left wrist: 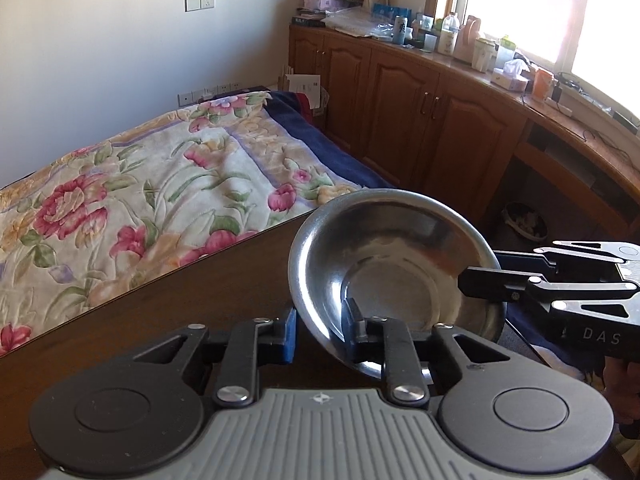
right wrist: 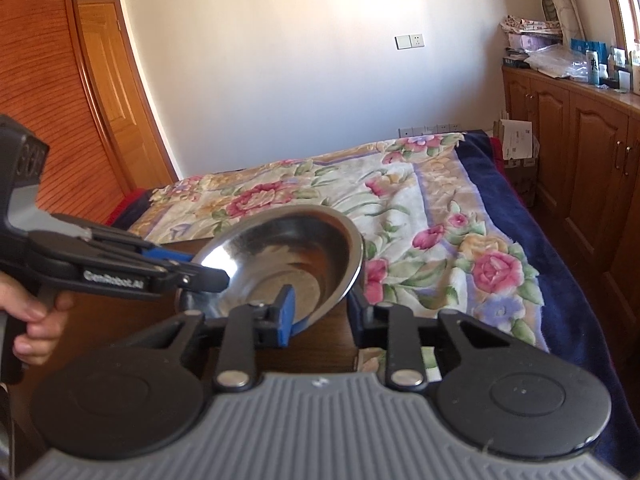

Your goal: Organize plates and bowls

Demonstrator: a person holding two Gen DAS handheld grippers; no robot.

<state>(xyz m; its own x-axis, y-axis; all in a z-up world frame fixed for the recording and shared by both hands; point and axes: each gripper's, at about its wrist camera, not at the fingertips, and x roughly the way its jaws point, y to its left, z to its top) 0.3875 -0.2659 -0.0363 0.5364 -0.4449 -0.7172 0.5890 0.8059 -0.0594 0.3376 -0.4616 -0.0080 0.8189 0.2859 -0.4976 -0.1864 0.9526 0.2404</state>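
A shiny steel bowl (left wrist: 394,256) is held tilted in the air above the dark wooden table (left wrist: 168,312). My left gripper (left wrist: 322,330) straddles the bowl's near rim, one finger inside and one outside, with a wide gap between the fingers. My right gripper (left wrist: 480,282) comes in from the right and has the bowl's right rim between its fingers. In the right wrist view the bowl (right wrist: 296,256) sits between my right gripper's (right wrist: 320,314) fingers, and the left gripper (right wrist: 208,276) reaches its left rim.
A bed with a floral blanket (left wrist: 160,184) lies beyond the table edge. Wooden cabinets (left wrist: 400,112) with cluttered tops line the window wall. A wooden door (right wrist: 52,100) stands at the left. A small basket (left wrist: 524,220) sits on the floor.
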